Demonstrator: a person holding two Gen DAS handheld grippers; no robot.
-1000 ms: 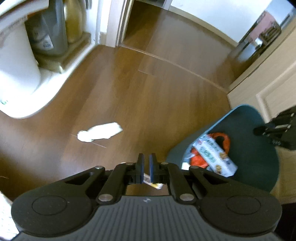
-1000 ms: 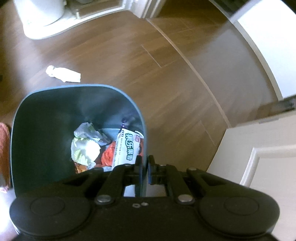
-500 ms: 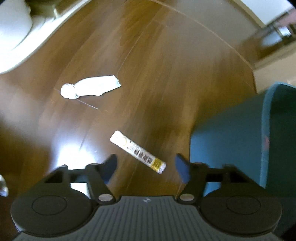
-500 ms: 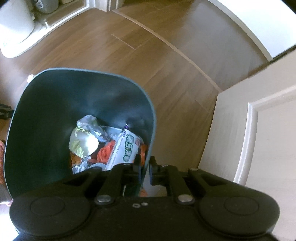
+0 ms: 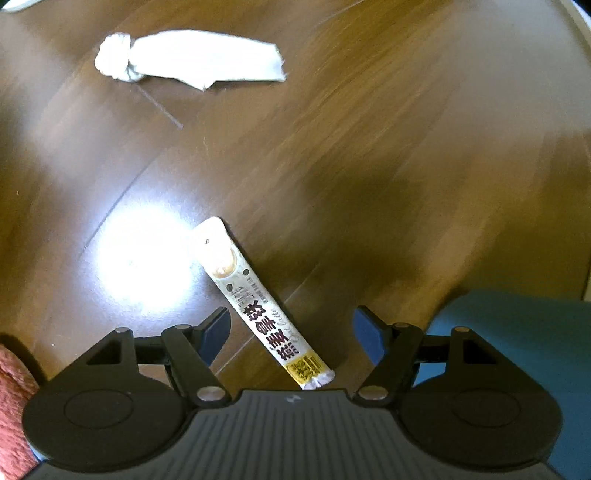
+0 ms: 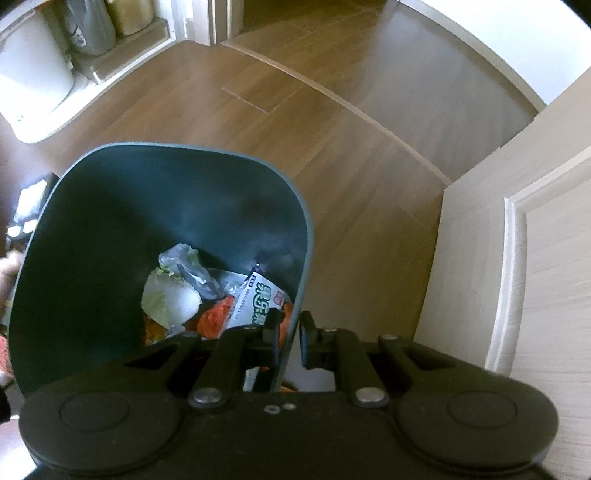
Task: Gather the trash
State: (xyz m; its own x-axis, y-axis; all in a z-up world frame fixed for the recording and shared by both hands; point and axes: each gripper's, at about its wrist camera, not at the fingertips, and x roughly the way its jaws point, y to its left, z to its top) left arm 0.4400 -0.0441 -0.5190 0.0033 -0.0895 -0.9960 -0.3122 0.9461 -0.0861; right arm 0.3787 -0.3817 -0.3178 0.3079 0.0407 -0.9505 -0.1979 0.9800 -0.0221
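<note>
Now, changed: my left gripper (image 5: 291, 332) dropped low, jaws apart around the sachet (image 5: 258, 306).
Right gripper (image 6: 288, 339): still clamped on the bin (image 6: 306, 229) wall.
Meaning: pinch next, I judge.

This is a home, seen at floor level. Glossy brown wood-plank flooring (image 6: 332, 122) runs through an open doorway with white trim (image 6: 201, 22). A pale panelled wooden door (image 6: 535, 266) stands at the right. A dark teal plastic waste bin (image 6: 110, 229) holds household rubbish: food wrappers and crumpled plastic. A white rounded appliance (image 6: 33, 85) sits in a corner.
</note>
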